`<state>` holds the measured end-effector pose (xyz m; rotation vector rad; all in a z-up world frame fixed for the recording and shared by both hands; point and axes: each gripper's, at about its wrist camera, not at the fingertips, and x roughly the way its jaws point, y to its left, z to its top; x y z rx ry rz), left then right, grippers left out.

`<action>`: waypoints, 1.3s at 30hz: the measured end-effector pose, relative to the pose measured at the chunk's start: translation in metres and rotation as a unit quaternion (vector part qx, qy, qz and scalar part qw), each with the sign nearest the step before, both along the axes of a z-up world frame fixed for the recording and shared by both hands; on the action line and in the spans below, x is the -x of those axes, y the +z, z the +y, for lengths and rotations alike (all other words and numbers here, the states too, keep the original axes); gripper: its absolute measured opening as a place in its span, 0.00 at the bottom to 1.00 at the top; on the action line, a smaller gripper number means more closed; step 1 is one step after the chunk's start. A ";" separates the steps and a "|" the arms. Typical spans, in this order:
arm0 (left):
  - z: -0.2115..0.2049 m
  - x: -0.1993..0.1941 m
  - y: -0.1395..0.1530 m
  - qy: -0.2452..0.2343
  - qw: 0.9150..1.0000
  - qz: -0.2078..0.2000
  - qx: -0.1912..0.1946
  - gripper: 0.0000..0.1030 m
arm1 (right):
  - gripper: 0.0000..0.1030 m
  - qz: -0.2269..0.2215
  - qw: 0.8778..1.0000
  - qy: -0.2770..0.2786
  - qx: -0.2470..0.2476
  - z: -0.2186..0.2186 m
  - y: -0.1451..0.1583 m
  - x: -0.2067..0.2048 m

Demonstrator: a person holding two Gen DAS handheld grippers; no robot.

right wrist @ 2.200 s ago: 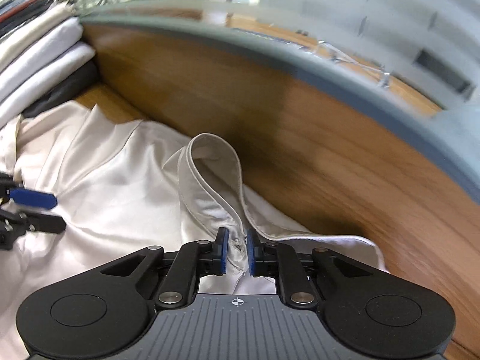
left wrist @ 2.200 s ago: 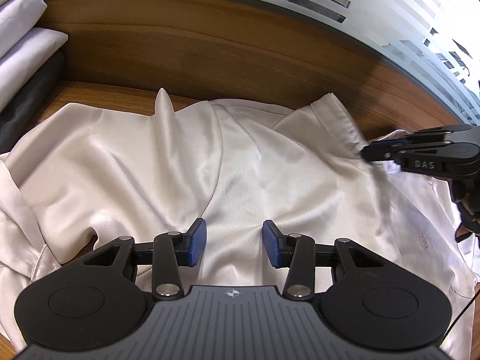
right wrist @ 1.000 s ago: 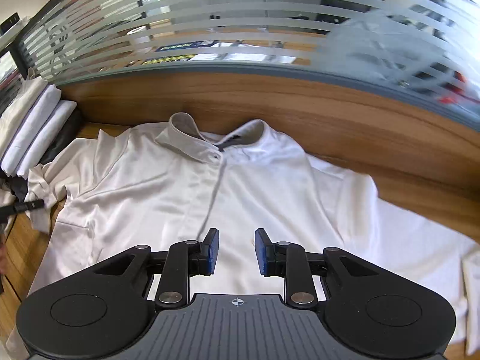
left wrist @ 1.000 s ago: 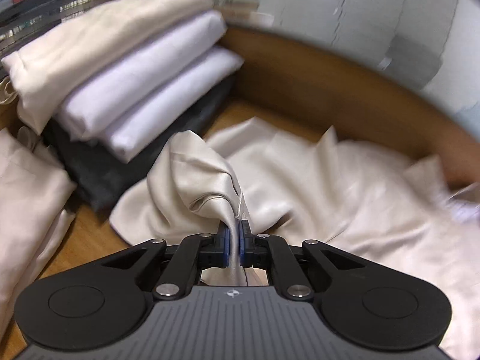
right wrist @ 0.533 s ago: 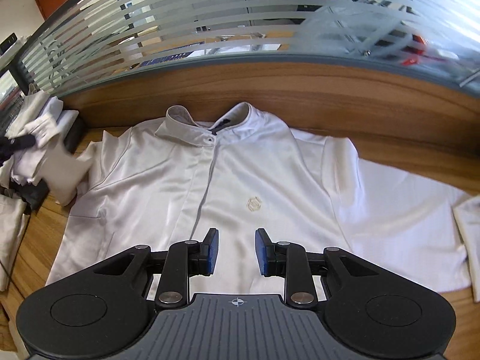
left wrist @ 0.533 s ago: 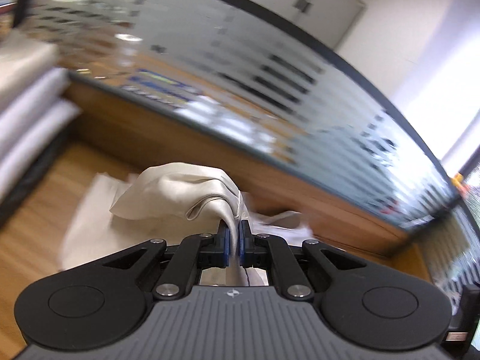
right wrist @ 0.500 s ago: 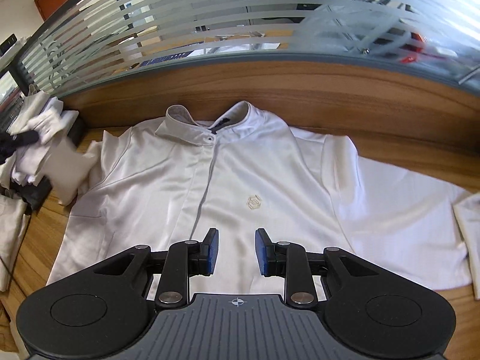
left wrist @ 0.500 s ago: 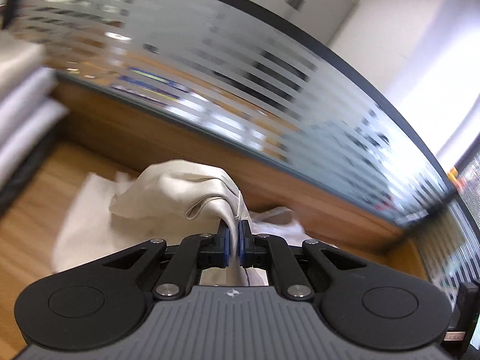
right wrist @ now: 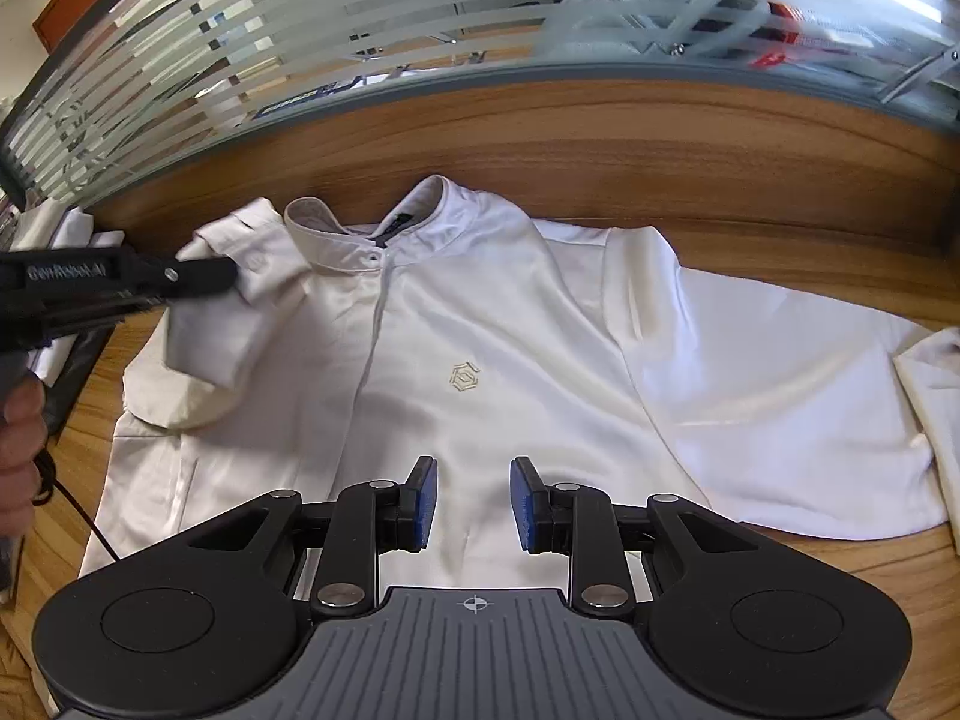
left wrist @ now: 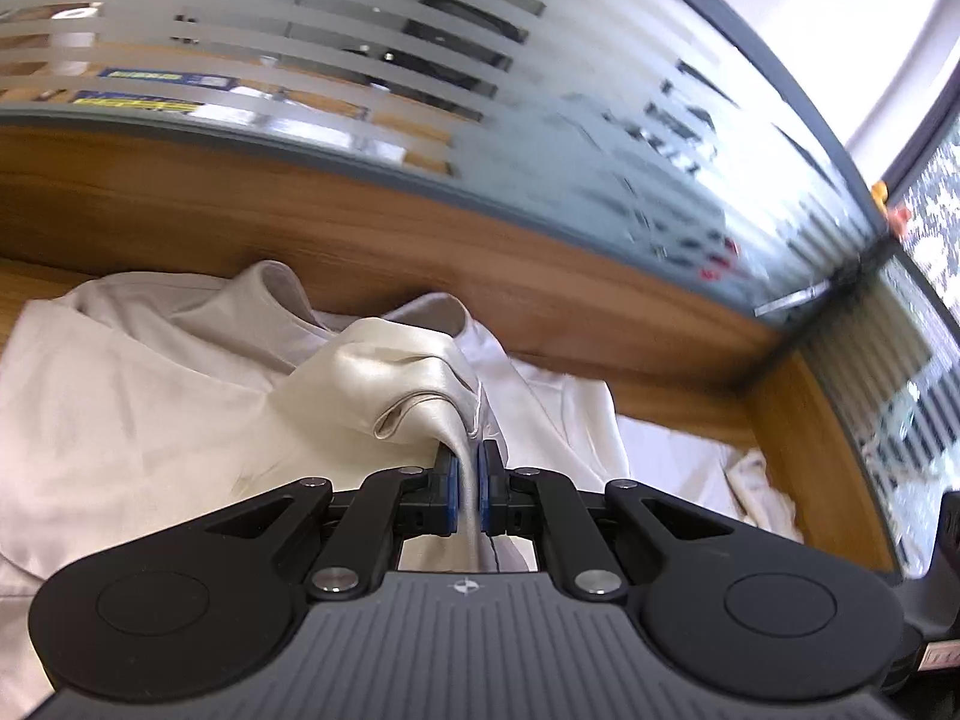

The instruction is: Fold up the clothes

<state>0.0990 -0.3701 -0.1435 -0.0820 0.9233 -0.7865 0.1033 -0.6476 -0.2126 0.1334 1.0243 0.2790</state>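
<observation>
The left gripper (left wrist: 467,483) has its blue pads pressed onto a bunched fold of the sleeve (left wrist: 414,384), and the glossy cream cloth rises in a hump just ahead of the fingertips. From the right wrist view the same gripper reaches in from the left edge, its black fingers (right wrist: 198,276) carrying that sleeve over the shoulder of the shirt (right wrist: 480,324), beside the collar (right wrist: 366,240); a hand (right wrist: 18,438) grips its handle at the frame's edge, with a thin black cable (right wrist: 90,516) trailing below. The right gripper (right wrist: 473,504) hovers over the shirt's lower front with its jaws partly apart and nothing between the pads. The shirt lies face up and spread on the wooden table (right wrist: 840,564), collar toward the wooden back panel (right wrist: 600,138), a small embroidered logo (right wrist: 463,375) on the chest and the placket running down from the collar. Its other sleeve (right wrist: 780,396) stretches flat out to the right. Behind the panel stands a striped frosted glass partition (right wrist: 420,6). At the far left a stack of folded clothes (right wrist: 66,234) shows partly, behind the left gripper.
</observation>
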 end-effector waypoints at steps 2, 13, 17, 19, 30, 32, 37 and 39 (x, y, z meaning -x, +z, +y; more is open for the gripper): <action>-0.008 0.001 -0.003 -0.005 1.000 -0.001 0.002 0.07 | 0.28 0.000 1.000 -0.001 0.000 0.001 -0.002 -0.004; -0.040 0.007 0.001 -0.054 0.998 -0.019 -0.001 0.50 | 0.29 -0.004 1.000 -0.022 0.007 -0.002 -0.005 -0.018; -0.018 0.010 -0.006 -0.054 0.997 -0.039 -0.025 0.50 | 0.30 0.005 0.999 -0.038 0.000 -0.009 -0.014 -0.023; 0.002 0.008 -0.011 -0.040 0.997 -0.041 -0.044 0.50 | 0.30 0.011 0.999 -0.048 -0.008 -0.012 -0.020 -0.028; 0.122 -0.023 -0.038 0.111 0.985 -0.012 -0.130 0.50 | 0.39 0.029 0.991 -0.122 -0.045 -0.021 -0.063 -0.079; 0.139 -0.025 -0.039 0.133 0.982 -0.009 -0.133 0.50 | 0.38 0.033 0.993 -0.112 -0.035 -0.016 -0.069 -0.086; 0.172 -0.024 -0.038 0.176 0.975 -0.010 -0.137 0.50 | 0.08 0.032 0.997 -0.076 -0.005 -0.002 -0.072 -0.095; 0.179 -0.022 -0.038 0.188 0.972 -0.006 -0.138 0.50 | 0.08 0.019 0.998 -0.062 0.017 0.004 -0.067 -0.095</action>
